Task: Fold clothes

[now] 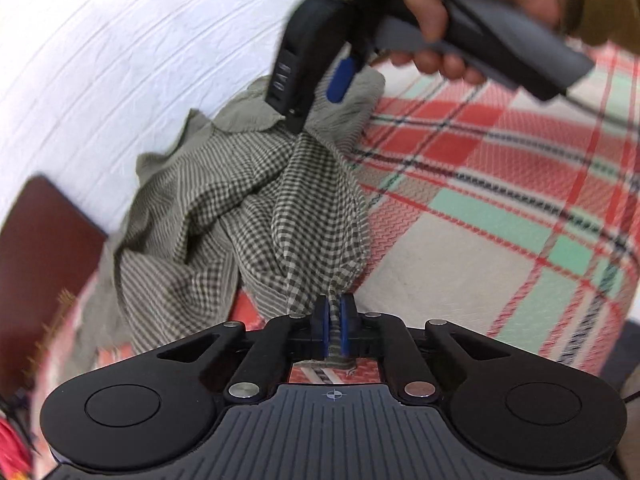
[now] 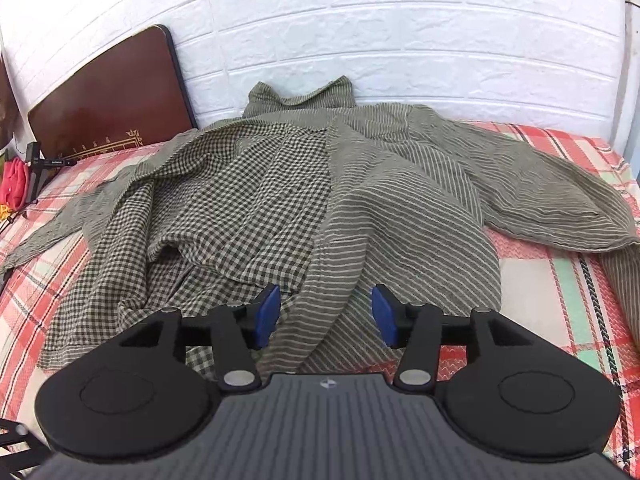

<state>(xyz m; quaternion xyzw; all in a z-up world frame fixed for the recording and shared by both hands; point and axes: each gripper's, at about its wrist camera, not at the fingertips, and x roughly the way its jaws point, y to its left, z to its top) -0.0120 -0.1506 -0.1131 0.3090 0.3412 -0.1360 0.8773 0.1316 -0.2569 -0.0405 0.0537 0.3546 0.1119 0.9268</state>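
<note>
Your left gripper (image 1: 334, 312) is clamped on a bunched hem of the olive checked-and-striped shirt (image 2: 320, 184), which lies crumpled on the red plaid bed cover (image 2: 560, 280), collar toward the white brick wall (image 2: 400, 20). Your right gripper (image 2: 326, 312) is agape, fingers (image 2: 267, 312) straddling the striped front panel, not pinching. Shirt runs straight ahead from both.

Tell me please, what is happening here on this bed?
A person is starting to fold a shirt that lies crumpled on a plaid bedsheet, against a white brick wall. The left gripper is shut on a bunched piece of the shirt's checked fabric. The right gripper, held in the person's right hand, is open, with the striped part of the shirt lying between its blue pads but not pinched. Nothing is folded yet.
</note>
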